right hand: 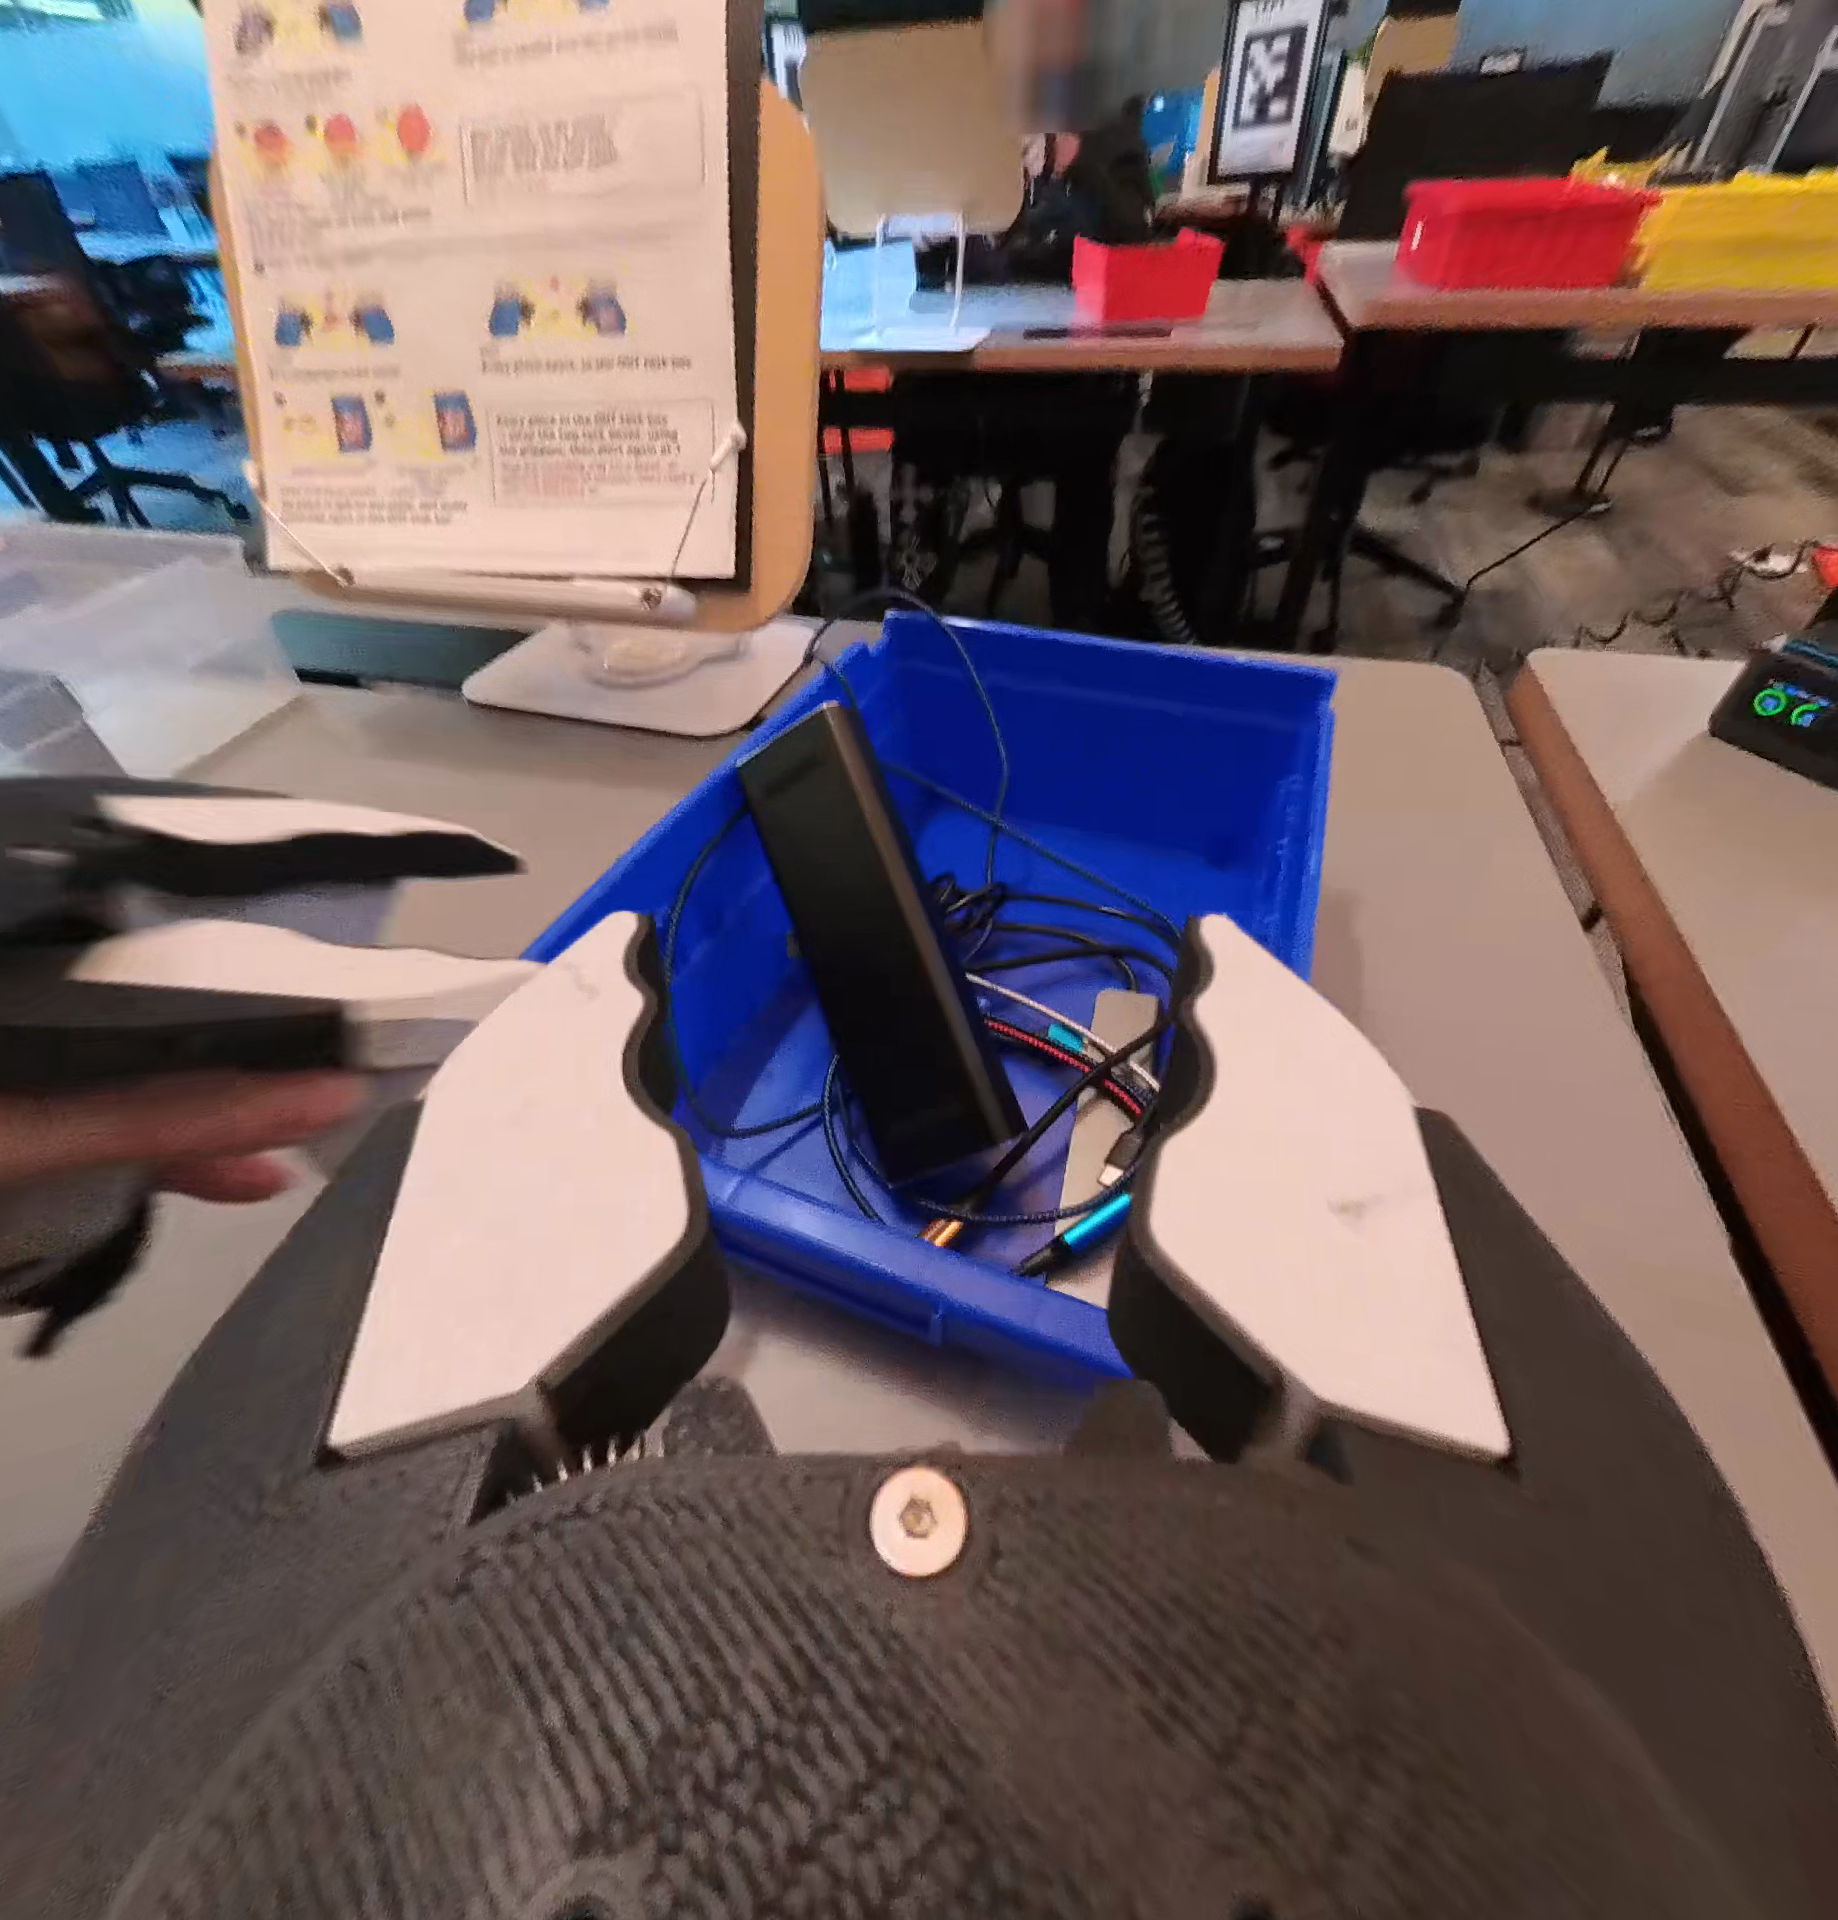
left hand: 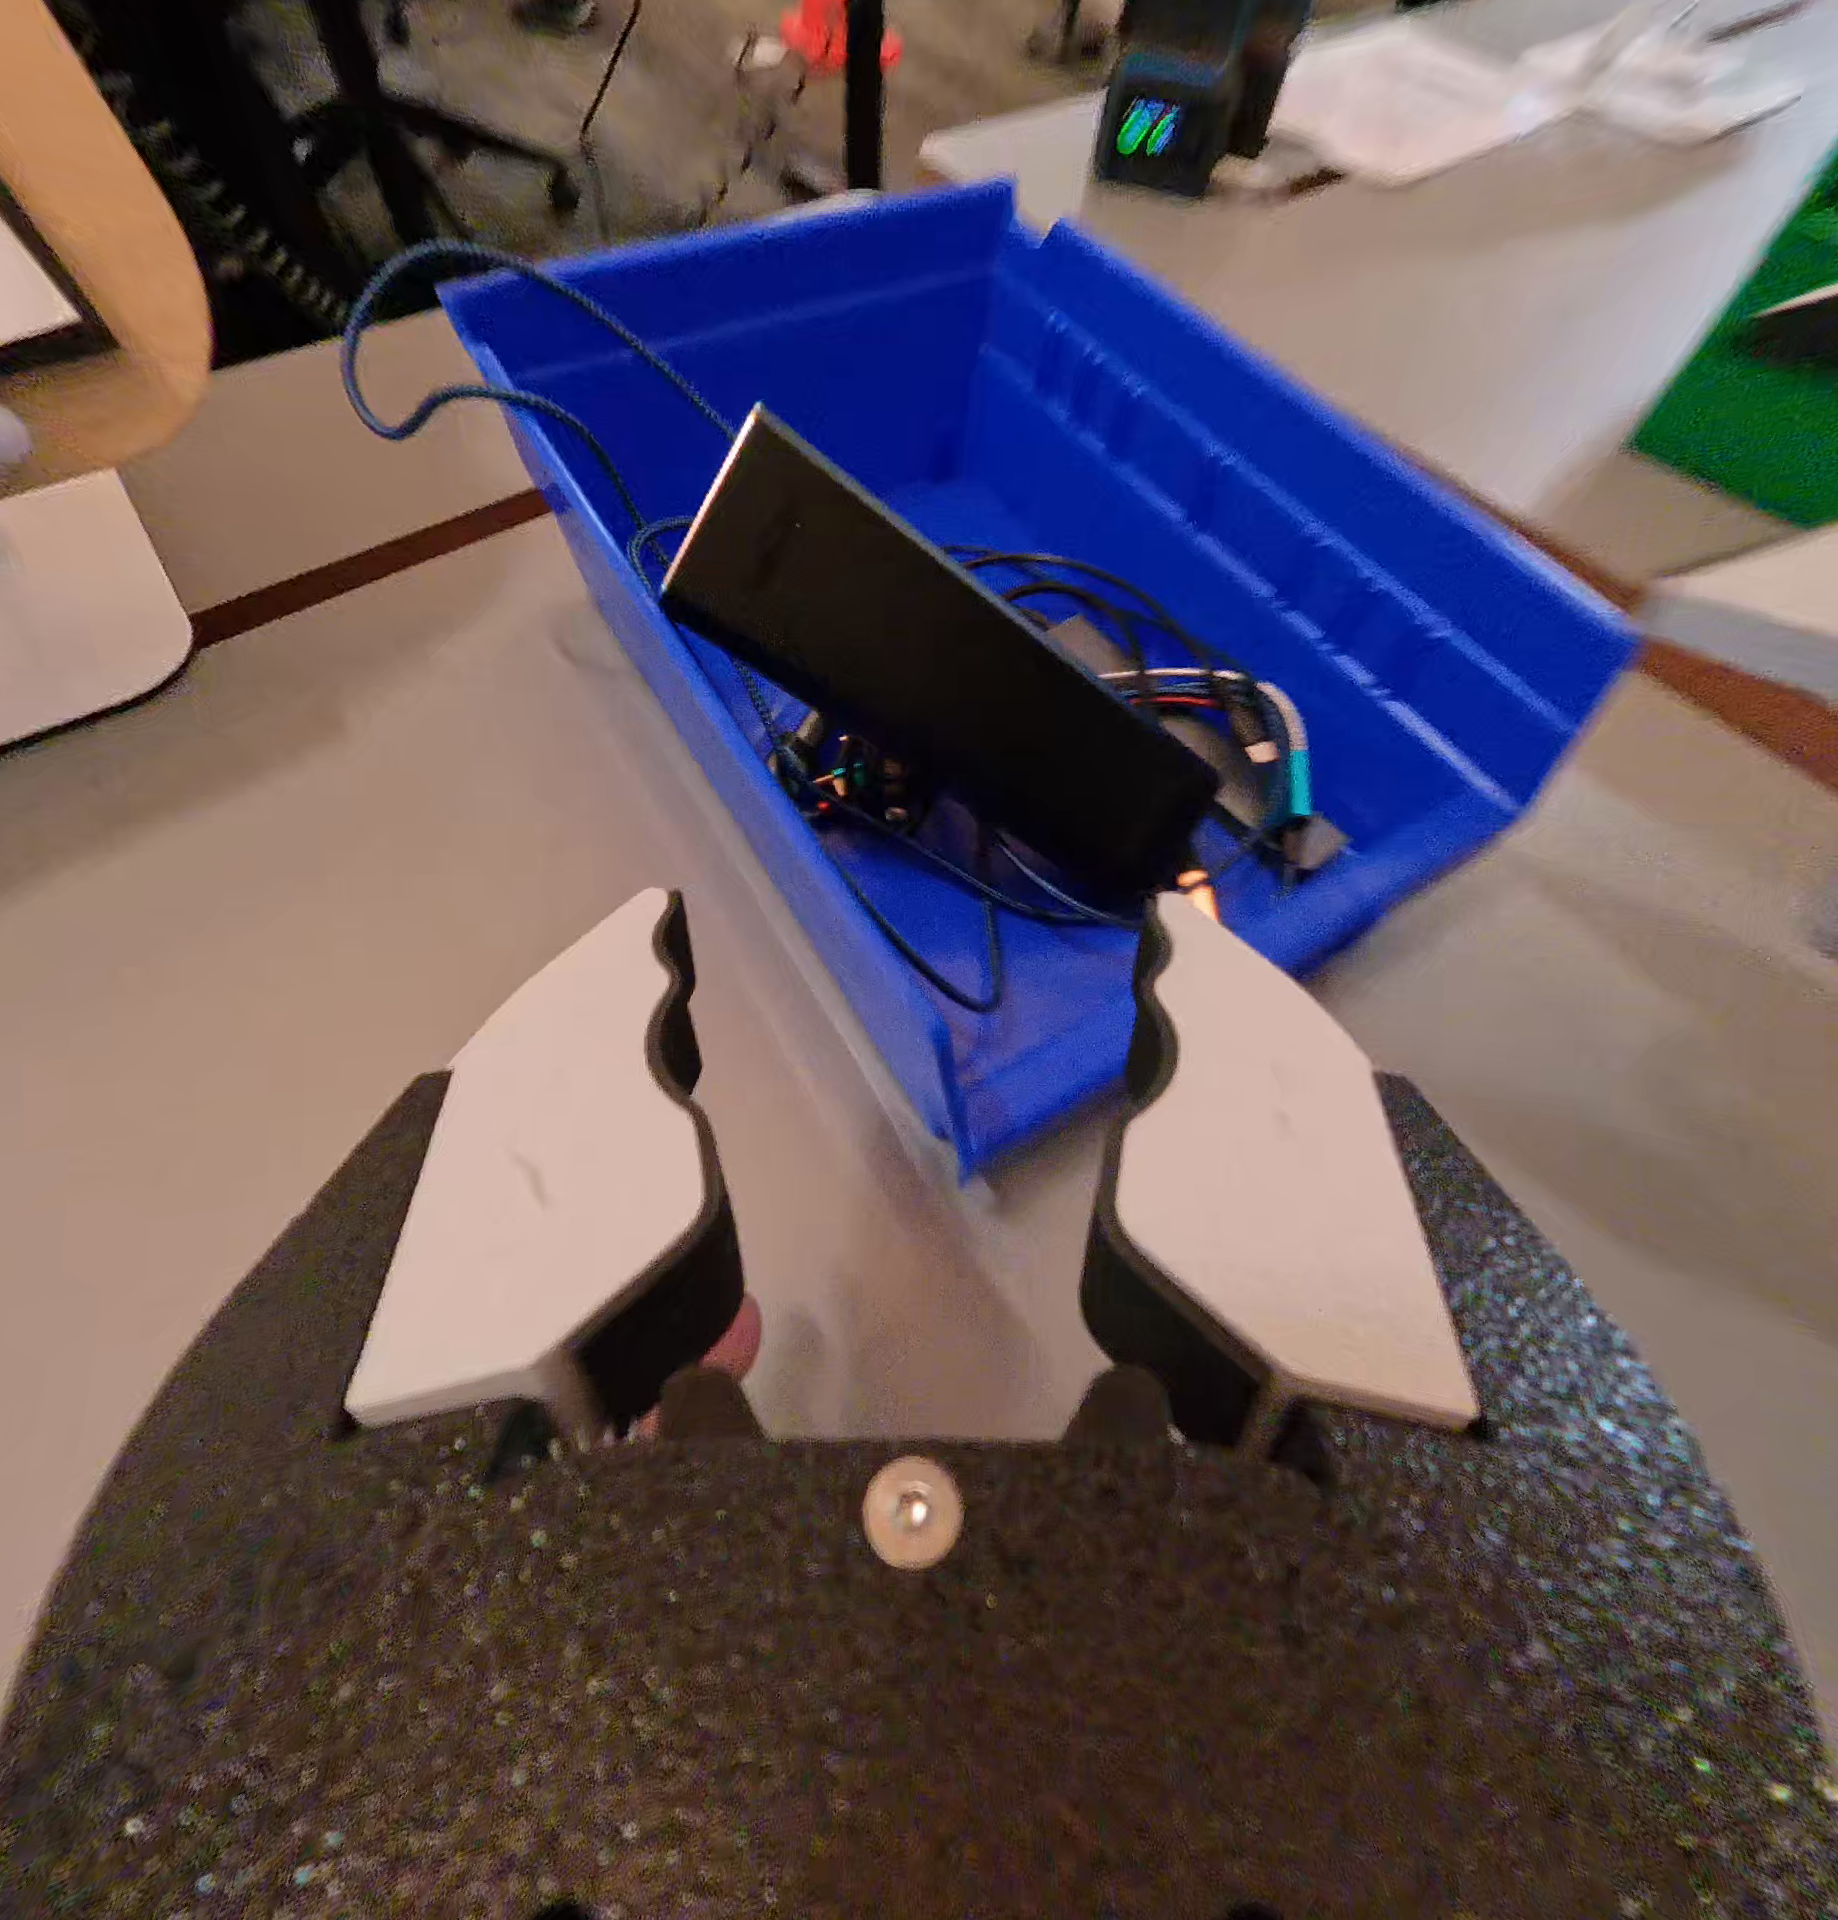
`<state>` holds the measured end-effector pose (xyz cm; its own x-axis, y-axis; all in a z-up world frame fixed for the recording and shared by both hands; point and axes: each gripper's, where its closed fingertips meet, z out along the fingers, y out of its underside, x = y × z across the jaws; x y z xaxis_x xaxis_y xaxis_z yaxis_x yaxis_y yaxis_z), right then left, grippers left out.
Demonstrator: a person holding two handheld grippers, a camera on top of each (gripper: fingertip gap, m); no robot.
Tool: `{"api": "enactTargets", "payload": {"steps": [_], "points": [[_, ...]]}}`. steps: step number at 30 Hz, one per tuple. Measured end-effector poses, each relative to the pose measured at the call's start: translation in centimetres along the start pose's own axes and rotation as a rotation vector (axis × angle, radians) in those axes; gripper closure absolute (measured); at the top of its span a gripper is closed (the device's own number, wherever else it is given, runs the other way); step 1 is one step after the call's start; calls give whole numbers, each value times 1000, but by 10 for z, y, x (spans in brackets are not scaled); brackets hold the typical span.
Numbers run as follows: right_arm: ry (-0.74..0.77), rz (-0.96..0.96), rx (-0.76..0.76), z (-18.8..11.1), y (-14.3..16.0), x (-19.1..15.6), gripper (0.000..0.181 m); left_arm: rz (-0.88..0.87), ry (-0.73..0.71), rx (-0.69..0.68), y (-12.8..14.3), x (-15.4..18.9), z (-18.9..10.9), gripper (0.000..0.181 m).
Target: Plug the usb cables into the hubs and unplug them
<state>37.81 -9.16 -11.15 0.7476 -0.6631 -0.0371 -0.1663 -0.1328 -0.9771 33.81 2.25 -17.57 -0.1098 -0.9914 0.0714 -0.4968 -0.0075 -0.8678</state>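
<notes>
A blue bin stands on the grey table. A long black hub leans tilted inside it, over a tangle of usb cables. A silver hub lies under the cables. A teal-tipped plug lies near the bin's front wall. My left gripper is open and empty, just before the bin's near corner; it also shows at the left of the right wrist view. My right gripper is open and empty above the bin's front.
An instruction sheet on a stand is behind the bin at the left. A small black device with a green display sits on the neighbouring table. Red and yellow bins stand far back. A green object is at the right. From either gripper's tips it is about 15 centimetres to the teal-tipped plug. Look for it in the left wrist view too.
</notes>
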Motion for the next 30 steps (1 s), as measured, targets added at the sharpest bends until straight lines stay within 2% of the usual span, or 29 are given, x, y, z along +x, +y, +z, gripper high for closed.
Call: {"api": "enactTargets", "payload": {"steps": [2,3,5,6,9,11,15,18,21,25,28,30], "points": [[-12,15,14,-4,-4,-1,88,-6,-72,-79,5,-7,30,103],[-12,19,12,-5,-4,-1,88,-10,-98,-111,9,-12,40,110],[-36,10,19,-5,-5,-5,91,29,-129,-128,15,-23,54,150],[-45,11,25,-5,-6,-7,92,33,-120,-113,16,-26,57,154],[-93,15,62,-10,-17,-19,95,82,-186,-87,18,-51,45,171],[-135,4,90,-16,-27,-32,96,88,-158,-76,27,-63,26,172],[-192,-57,124,-24,-41,-61,98,71,-118,-82,66,-92,-46,173],[-240,-94,99,-18,-37,-88,96,50,-118,-111,107,-118,-123,173],[-332,-76,29,1,-20,-133,90,3,-134,-139,152,-139,-206,174],[-558,-42,-40,41,-11,-229,80,-91,-208,-163,206,-159,-307,174],[-606,30,-29,96,-28,-295,81,-190,-312,-178,240,-175,-368,174],[-638,71,-119,139,-24,-344,78,-244,-382,-184,257,-187,-402,175]]}}
